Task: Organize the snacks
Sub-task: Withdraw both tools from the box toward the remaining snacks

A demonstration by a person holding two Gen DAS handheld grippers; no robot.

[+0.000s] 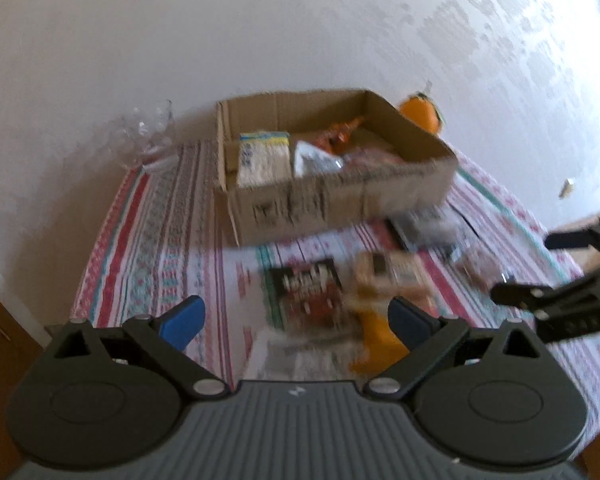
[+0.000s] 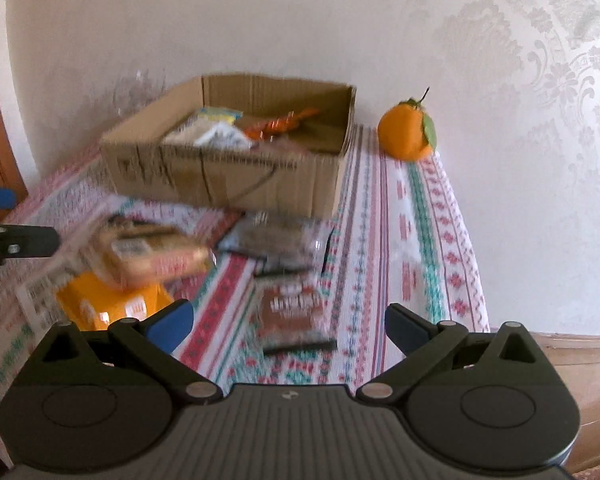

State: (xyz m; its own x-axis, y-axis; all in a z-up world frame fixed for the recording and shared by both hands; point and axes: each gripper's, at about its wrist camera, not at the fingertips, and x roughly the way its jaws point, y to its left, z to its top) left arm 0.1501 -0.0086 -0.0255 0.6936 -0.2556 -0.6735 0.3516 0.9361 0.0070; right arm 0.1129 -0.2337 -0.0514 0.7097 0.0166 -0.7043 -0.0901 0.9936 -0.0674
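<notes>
Two claws are seen poised above a counter [image 2: 384, 216] spread with a striped, patterned cloth, and both are released, with nothing between their blue pads. The left claw [image 1: 296, 320] is held wide over a loose cluster of snack packets: a dark red packet [image 1: 308, 292] lies at 12 o'clock from it, a tan packet [image 1: 392, 276] at 1 o'clock, and an orange packet [image 1: 376, 344] just inside its right pad; all are blurred, so their print cannot be read. The right claw [image 2: 290, 324] is likewise spread apart, with a brown packet [image 2: 292, 308] lying flat on the cloth between its pads and untouched by them. A dark, clear-windowed packet [image 2: 276, 240] is placed at 12 o'clock from that one, close to the cardboard box [image 2: 228, 176]. The box is set at the far side of the cloth, near the wall, and is already loaded with several packets, among them a pale one with yellow and blue print [image 1: 264, 156], a white one [image 1: 316, 156] and an orange wrapper [image 2: 280, 124]. An orange fruit with a leaf [image 2: 408, 132] is stood at 3 o'clock from the box, apart from it. Clear glassware [image 1: 148, 136] is glimpsed at 9 o'clock from the box.
</notes>
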